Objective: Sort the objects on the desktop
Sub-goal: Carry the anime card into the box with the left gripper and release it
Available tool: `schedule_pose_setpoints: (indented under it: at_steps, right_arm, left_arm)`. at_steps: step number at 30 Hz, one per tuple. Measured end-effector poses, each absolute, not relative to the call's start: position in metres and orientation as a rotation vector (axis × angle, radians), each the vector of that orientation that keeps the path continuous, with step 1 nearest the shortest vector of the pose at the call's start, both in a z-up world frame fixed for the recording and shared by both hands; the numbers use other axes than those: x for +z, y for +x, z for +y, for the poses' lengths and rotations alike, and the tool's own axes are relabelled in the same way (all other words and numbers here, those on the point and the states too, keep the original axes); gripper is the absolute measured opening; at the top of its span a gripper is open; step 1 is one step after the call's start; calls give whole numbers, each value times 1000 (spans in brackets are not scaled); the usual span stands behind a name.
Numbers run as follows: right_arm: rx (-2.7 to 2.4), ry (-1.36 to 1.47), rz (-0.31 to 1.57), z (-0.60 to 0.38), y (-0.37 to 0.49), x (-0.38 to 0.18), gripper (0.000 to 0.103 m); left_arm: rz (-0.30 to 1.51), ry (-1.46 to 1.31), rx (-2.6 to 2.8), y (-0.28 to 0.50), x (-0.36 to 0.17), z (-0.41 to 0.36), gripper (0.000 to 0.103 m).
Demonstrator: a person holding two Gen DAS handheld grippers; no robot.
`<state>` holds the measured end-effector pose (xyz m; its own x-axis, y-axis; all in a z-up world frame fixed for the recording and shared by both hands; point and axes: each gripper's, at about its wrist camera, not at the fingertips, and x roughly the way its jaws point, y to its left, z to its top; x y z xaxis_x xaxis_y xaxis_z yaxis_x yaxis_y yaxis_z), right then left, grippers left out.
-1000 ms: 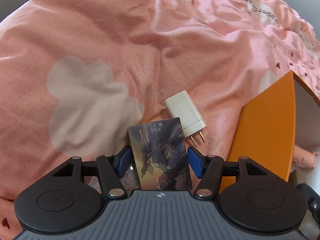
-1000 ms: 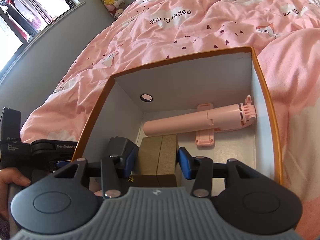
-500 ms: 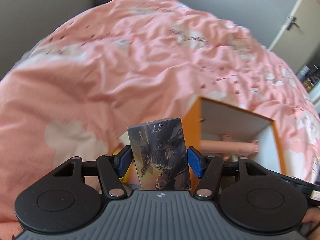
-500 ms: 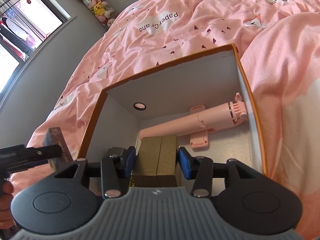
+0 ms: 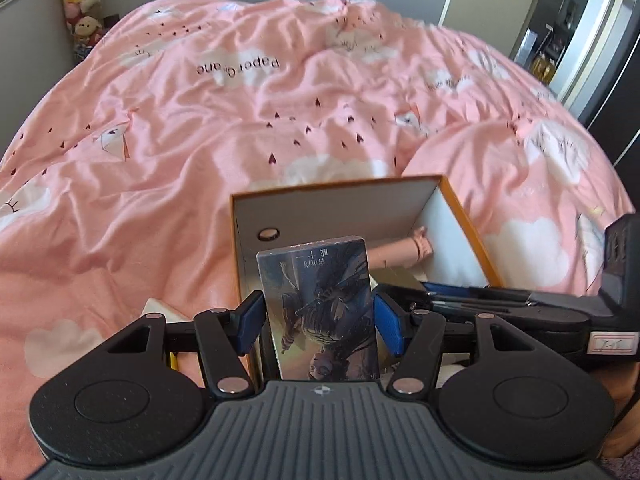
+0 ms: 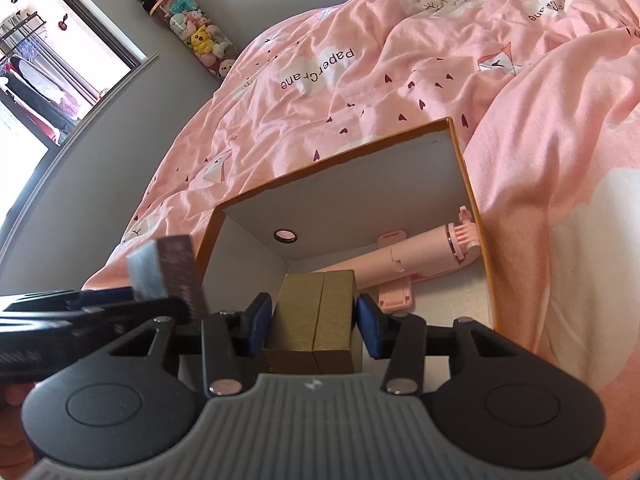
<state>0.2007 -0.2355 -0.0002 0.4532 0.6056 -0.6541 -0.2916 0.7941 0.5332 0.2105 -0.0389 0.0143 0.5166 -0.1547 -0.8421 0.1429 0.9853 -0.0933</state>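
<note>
My left gripper [image 5: 316, 316] is shut on an illustrated card box [image 5: 320, 308] wrapped in film, held upright over the near left corner of the orange box [image 5: 340, 186]. The right wrist view shows that card box [image 6: 168, 276] edge-on at the left, beside the orange box's rim [image 6: 332, 160]. My right gripper [image 6: 314, 322] is shut on a gold box [image 6: 316, 320] above the white inside of the orange box. A pink selfie stick [image 6: 424, 252] lies along the far wall inside; its end [image 5: 416, 246] shows behind the card box.
The orange box rests on a rumpled pink duvet [image 5: 200, 140] with cloud prints. A white charger [image 5: 158, 306] peeks out on the duvet left of my left fingers. Plush toys [image 6: 192, 32] hang on the grey wall by a window. A doorway [image 5: 560, 20] is far right.
My left gripper lifted the card box off the duvet beside the charger, rolled, and swung right to the orange box. The right gripper has barely moved and still holds the gold box.
</note>
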Motion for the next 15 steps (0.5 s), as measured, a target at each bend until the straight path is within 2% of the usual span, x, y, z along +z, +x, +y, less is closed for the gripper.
schedule_pose_setpoints:
  at_steps: [10, 15]
  right_arm:
    - [570, 407, 978, -233, 201, -11, 49]
    - [564, 505, 994, -240, 203, -10, 49]
  left_arm:
    - [1090, 114, -157, 210, -2, -47, 69]
    - [1063, 183, -167, 207, -6, -53, 69]
